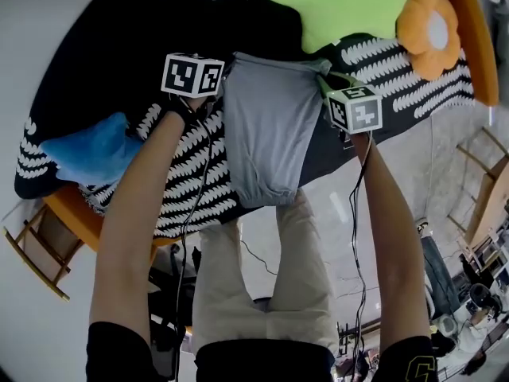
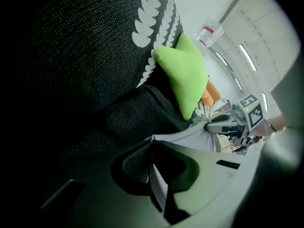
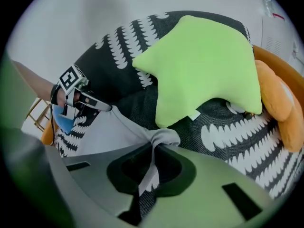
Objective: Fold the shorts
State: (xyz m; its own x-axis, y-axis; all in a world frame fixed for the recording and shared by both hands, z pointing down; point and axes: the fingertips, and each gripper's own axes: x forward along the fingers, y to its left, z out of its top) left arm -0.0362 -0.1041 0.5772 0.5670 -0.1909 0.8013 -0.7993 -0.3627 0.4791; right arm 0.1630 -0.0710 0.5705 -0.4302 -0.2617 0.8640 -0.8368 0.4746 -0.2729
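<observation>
Grey shorts [image 1: 266,130] lie on a black blanket with white leaf marks [image 1: 183,173], their elastic end toward me at the blanket's near edge. My left gripper [image 1: 224,68] is shut on the far left corner of the shorts [image 2: 190,136], which show as a thin grey fold between the jaws. My right gripper [image 1: 322,79] is shut on the far right corner, where bunched grey cloth [image 3: 159,137] sits pinched between its jaws. The shorts' far edge stretches between the two grippers.
A lime green star cushion [image 1: 338,2] lies just beyond the shorts, an orange flower cushion [image 1: 429,26] at the far right, a blue cushion [image 1: 87,151] at the left. The blanket covers a round orange-rimmed table [image 1: 75,217]. Wooden chairs [image 1: 36,253] stand beside it.
</observation>
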